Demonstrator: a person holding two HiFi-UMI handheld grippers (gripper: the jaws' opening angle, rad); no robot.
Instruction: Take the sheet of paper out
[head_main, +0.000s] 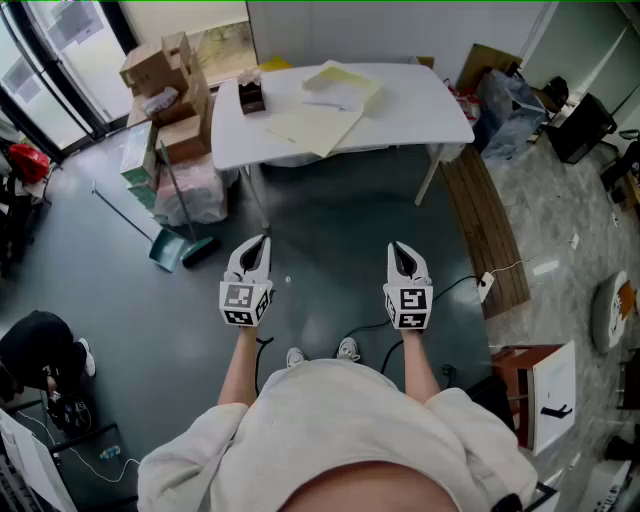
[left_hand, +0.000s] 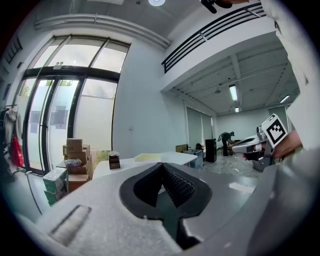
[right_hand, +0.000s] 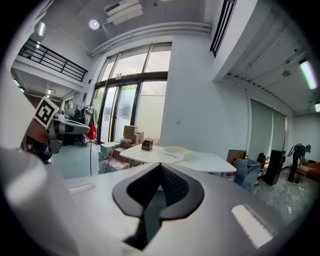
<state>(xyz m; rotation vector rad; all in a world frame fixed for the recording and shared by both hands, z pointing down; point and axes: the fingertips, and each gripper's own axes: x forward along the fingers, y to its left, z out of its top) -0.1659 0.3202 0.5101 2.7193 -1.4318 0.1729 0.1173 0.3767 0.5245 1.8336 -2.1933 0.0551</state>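
A white table (head_main: 420, 110) stands some way ahead of me. On it lie pale yellow sheets (head_main: 318, 125) and a yellow folder (head_main: 345, 80) with a white sheet of paper (head_main: 335, 98) on top. The same yellow stack (left_hand: 147, 157) shows in the left gripper view, and the stack (right_hand: 175, 149) also shows in the right gripper view. My left gripper (head_main: 262, 242) and right gripper (head_main: 397, 247) hover side by side over the floor, well short of the table. Both are shut with nothing between the jaws, and both point toward the table.
A small dark box (head_main: 251, 96) sits at the table's left end. Cardboard boxes (head_main: 165, 70) and bags are stacked left of the table, with a dustpan (head_main: 172, 250) on the floor. A wooden board (head_main: 485, 230) lies to the right. Cables run near my feet.
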